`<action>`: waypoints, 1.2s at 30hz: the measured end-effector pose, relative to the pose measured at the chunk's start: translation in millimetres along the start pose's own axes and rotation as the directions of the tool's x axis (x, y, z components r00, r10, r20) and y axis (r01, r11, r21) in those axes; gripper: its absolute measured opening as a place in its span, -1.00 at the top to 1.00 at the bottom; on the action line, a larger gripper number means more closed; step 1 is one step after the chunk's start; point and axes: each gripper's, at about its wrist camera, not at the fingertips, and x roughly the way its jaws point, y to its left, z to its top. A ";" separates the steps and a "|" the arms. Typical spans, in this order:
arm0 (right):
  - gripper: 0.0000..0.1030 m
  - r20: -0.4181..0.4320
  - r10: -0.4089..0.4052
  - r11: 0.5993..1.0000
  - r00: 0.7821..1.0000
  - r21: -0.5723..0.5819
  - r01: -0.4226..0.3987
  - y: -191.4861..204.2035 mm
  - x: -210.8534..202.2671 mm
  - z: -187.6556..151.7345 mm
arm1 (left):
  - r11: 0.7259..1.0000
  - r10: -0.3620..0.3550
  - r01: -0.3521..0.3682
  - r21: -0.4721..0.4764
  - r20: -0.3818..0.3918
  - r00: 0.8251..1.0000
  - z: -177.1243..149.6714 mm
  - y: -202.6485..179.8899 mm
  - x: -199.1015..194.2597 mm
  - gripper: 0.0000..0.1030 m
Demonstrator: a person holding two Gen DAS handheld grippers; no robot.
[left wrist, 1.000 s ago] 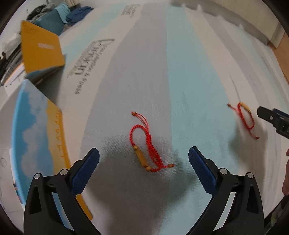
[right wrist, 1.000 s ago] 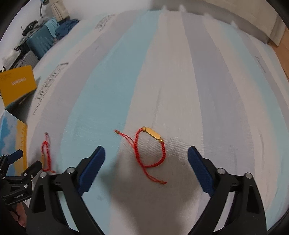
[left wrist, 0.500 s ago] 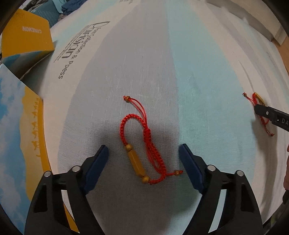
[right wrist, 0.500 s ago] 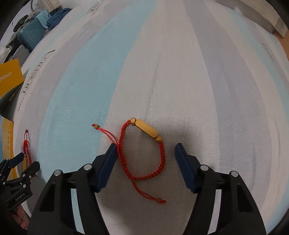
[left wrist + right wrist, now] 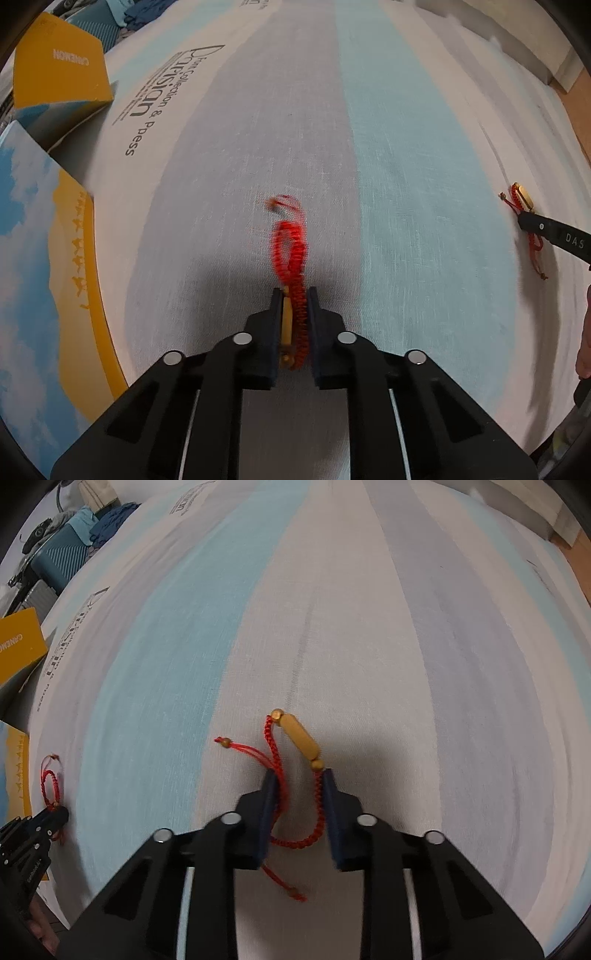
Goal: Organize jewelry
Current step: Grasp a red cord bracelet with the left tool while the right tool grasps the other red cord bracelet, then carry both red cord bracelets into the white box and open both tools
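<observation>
Left gripper (image 5: 293, 295) pressed together on the left bracelet (image 5: 291, 243), pinching the red cord and the long amber bead between its pads; the free loop trails forward over the striped bedsheet (image 5: 406, 147) and is motion-blurred, so whether it is lifted off the cloth cannot be told. Right gripper (image 5: 298, 775) part-closed around the right bracelet (image 5: 295, 771): both fingers (image 5: 269, 797) touch the braided cord, but a gap remains between them, so the grip does not look finished. To do this step well, I judge the right pads should finish closing on both cord strands just behind the gold tube bead (image 5: 300, 736), not on the loose tail ends, which would slip (thin cord, soft fabric underneath, so press lightly to avoid bunching the sheet). Lift both straight up so dangling ends do not drag. Around: an orange-and-blue box (image 5: 59, 70) and its sky-printed lid (image 5: 48, 258) sit left of the left gripper, probably the destination. A suitcase (image 5: 59, 561) lies beyond the bed. Nothing stands between the grippers and the box.
</observation>
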 end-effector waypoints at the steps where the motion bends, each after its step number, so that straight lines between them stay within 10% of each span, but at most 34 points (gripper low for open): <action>1: 0.64 0.002 0.007 1.000 1.000 0.008 -0.007 -1.1 -1.5 -0.9 | 1.000 -0.002 0.002 -0.002 0.002 1.000 -1.7 -1.1 -2.1 0.79; 36: 0.69 0.167 0.029 0.996 0.985 0.073 -0.042 35.3 -132.4 -64.4 | 0.999 -0.016 0.022 -0.041 0.130 0.991 -29.7 29.5 -117.6 0.79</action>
